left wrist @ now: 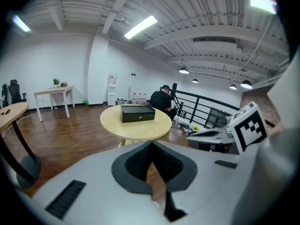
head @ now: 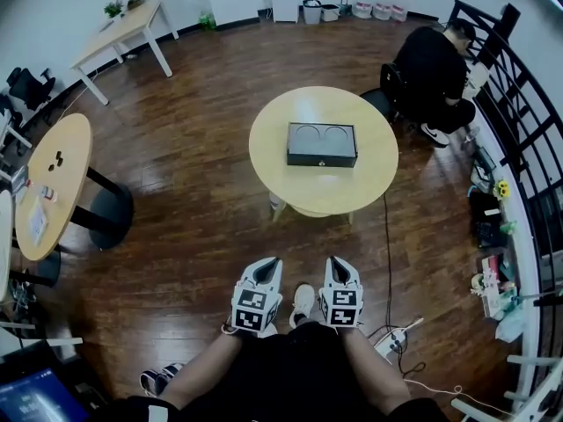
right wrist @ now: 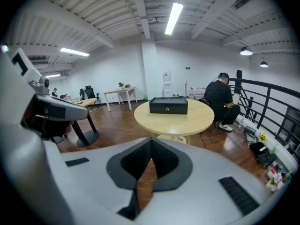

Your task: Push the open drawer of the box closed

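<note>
Left claw (head: 266, 265): held low over the knees (head: 230, 352), tips together, empty.
Right claw (head: 337, 263): alongside, tips together, empty.
Box (head: 322, 145): on round tabletop (head: 352, 192), well apart.

A round wooden table (head: 369, 178) stands mid-floor; a person in black (head: 431, 69) sits beyond it, beside a black railing (head: 519, 121); a white desk (head: 123, 29) bears a potted plant (head: 113, 9).

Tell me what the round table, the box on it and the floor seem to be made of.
Table: pale wood or wood-look laminate, with an even tan, matte top. Box: black with a slight sheen on the lid; metal or plastic, cannot tell which. Floor: dark brown wood planks, polished, going by the board lines and the light glare.
</note>
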`<state>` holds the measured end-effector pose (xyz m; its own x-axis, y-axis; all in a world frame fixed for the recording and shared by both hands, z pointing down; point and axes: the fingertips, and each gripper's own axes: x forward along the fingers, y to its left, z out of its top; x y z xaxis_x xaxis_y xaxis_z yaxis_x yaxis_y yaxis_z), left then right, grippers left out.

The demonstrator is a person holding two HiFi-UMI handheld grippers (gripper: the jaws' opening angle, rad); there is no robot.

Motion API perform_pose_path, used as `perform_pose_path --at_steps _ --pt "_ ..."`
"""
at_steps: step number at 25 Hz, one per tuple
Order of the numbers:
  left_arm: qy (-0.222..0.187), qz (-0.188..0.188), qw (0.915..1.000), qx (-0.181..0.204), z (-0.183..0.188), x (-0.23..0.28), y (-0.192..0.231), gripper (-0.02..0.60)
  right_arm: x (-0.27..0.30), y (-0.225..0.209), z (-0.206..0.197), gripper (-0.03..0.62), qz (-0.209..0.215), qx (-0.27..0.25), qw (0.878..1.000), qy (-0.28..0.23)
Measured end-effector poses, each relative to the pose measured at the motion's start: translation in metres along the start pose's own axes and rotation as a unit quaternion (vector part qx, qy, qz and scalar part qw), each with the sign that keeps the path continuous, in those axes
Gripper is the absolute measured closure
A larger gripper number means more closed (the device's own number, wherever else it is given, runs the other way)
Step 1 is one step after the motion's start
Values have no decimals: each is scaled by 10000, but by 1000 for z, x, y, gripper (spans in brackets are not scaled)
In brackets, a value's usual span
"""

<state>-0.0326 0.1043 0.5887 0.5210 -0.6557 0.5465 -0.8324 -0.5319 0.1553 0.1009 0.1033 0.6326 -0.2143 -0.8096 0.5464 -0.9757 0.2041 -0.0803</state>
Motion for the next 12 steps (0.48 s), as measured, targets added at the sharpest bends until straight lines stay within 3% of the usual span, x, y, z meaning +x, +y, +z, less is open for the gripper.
perform_pose_path --at_steps 3,7,12 --pt "-168 -177 9994 -262 -4 -30 -5 581 -29 25 -2 589 104 352 9991 -227" --pt "-377 -192 9987 -279 -9 -76 -3 581 -66 60 1 589 44 216 9986 -484" --pt "-562 -255 9976 -313 -28 -122 -8 581 -109 100 -37 589 -131 281 9986 -432"
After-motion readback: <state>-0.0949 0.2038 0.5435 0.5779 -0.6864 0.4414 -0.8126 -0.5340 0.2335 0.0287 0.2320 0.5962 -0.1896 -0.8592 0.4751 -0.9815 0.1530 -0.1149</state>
